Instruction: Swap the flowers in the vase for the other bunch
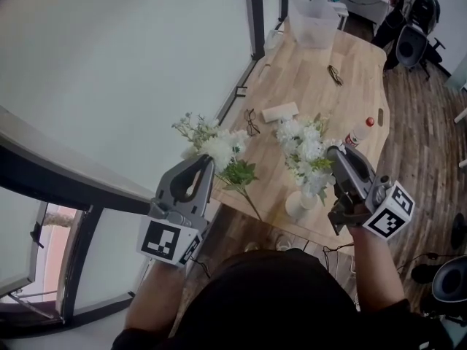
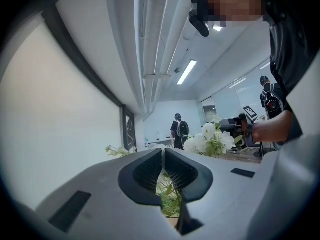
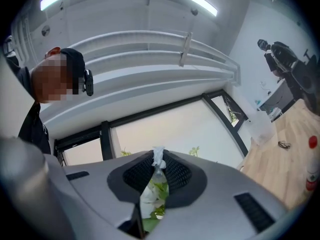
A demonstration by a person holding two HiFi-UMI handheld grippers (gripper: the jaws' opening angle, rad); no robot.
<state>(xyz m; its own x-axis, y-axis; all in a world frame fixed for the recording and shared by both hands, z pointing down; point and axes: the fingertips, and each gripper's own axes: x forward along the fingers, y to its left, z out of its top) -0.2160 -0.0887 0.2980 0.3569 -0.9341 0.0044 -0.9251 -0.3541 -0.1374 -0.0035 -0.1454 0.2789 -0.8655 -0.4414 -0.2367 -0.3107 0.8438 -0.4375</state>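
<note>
Two bunches in play here. The left gripper (image 1: 205,160) is closed nearly all the way on the thin green stems of one white bunch (image 1: 216,149). That bunch is held in the air off the near-left edge of the wooden table (image 1: 321,93), with a bare stem trailing down toward that edge. The right gripper (image 1: 335,154) is clamped part-way shut on the second bunch (image 1: 306,148), right above the white vase (image 1: 295,205) — whether its stems sit in the neck can't be made out.

The sprays are probably artificial, so light and springy, with crushable heads and thin stems likely to slip or twist. They're best gripped low on the gathered stems, never on the blooms — and the vase looks light enough to be tipped.
</note>
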